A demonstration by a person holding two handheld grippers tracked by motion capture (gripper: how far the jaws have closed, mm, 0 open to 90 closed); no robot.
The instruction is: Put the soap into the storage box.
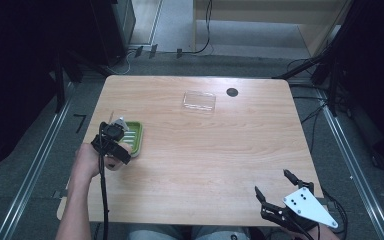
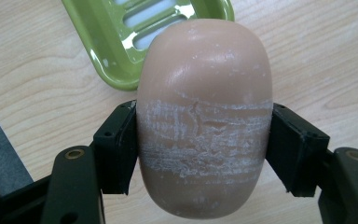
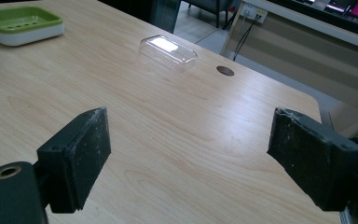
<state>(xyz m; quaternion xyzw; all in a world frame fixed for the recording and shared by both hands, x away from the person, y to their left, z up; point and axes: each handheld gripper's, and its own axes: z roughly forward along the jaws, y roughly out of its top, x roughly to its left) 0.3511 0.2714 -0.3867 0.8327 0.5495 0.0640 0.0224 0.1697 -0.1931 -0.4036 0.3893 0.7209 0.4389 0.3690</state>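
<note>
Pinkish-tan soap bar (image 2: 204, 116) is clamped between the left gripper (image 1: 111, 141) jaws, right by the green soap dish (image 1: 135, 137) near the table's (image 1: 205, 150) left edge. Clear lid (image 1: 199, 101) sits further back. Right gripper (image 1: 275, 192) has its jaws wide apart, holding nothing, at the near right corner.

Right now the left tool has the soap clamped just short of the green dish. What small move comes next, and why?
Probably ease the left tool forward until the soap hangs over the green soap dish, then lower it. The soap is held over bare table, with the slotted dish empty just ahead. The right tool is open and far off.
</note>
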